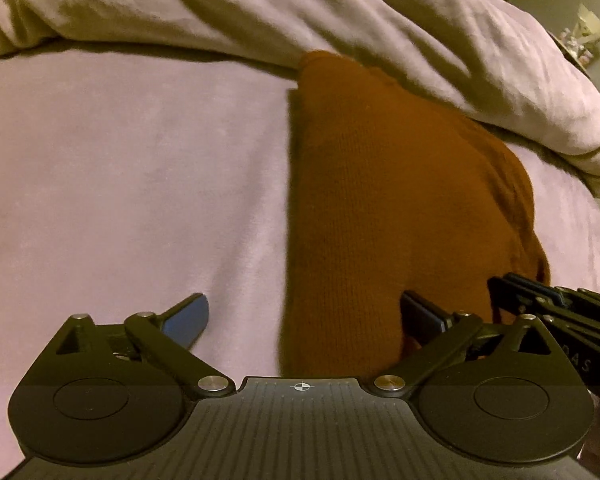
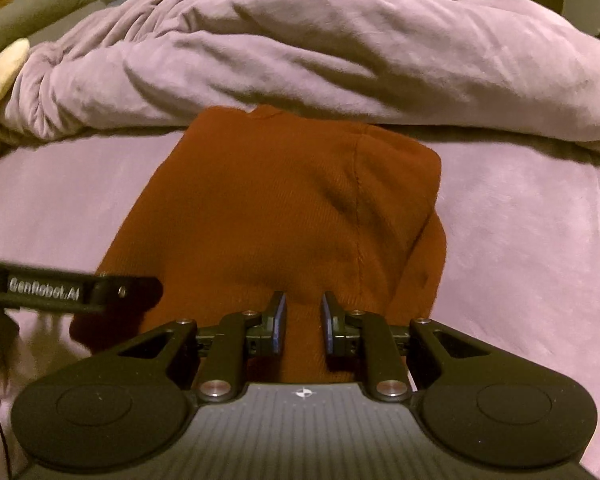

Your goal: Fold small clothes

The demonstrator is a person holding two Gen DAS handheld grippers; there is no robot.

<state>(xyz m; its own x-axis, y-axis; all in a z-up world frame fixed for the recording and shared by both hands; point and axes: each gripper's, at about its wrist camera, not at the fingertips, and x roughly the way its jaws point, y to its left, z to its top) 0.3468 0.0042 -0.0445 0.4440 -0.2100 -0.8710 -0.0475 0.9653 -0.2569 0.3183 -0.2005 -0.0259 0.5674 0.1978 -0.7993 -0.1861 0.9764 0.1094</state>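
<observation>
I'm working over a bed (image 2: 520,240) spread with a pale lilac sheet, a rumpled duvet (image 2: 340,52) of the same colour heaped along the far side at twelve o'clock. The rust-brown knit garment (image 2: 284,208) lies flat on the sheet, already narrowed to a long panel, its long axis running from six to twelve o'clock, straight away from both tools, with its far end tucked just under the duvet's edge.

From my left hand-held gripper (image 1: 304,316) the garment sits toward one o'clock: its left edge runs up the middle of that view, so one finger (image 1: 190,314) hangs over bare sheet and the other over the knit. The jaws are spread as wide as they go, and nothing is pinched between them.

My right hand-held gripper (image 2: 303,320) is the better placed, square over the near hem. Its jaws are nearly together, with a ridge of brown fabric rising in the narrow gap; I read that as a pinch on the hem, though contact at the pads isn't fully clear. My judgement is that the next fold goes lengthwise, near hem carried toward twelve o'clock.
</observation>
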